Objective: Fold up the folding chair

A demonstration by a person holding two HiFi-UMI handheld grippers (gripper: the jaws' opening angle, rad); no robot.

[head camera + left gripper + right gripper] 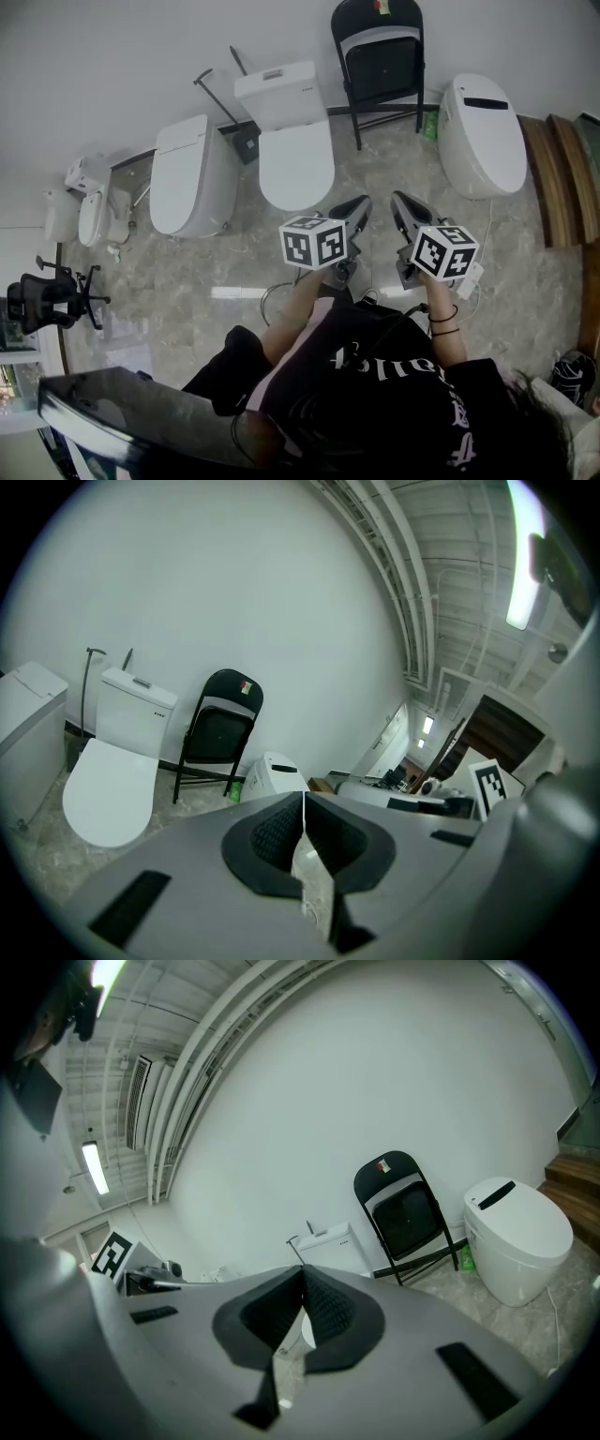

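The left gripper (362, 202) is squeezed tight shut. Its two dark pads are pressed together and nothing is held between them. The right gripper (399, 200) is shut tight too, and nothing is held in it either. The two grippers are held side by side, close together, out in front of the person. Both are pointed at the wall and tipped down a little. A cube with black and white squares (314, 242) is seen on the left gripper, and another marked cube (443, 251) is seen on the right one.

The black folding chair (378, 64) is found far in front of the grippers, right up against the white wall (112, 56). It is not touched by either gripper. Its dark seat is seen turned up, facing the room, under a gray band on the back. Its thin legs are set on the stone floor (187, 272).

A white toilet with a tank (292, 141) is placed just beside the chair on the left. A round white toilet (482, 133) is placed on the chair's right. A small green bottle (430, 123) is seen on the floor between the chair and the round toilet. Another white toilet with a shut lid (191, 174) is placed further left. Brown wooden steps (553, 178) are seen at the far right, and a black office chair (52, 300) at the far left.
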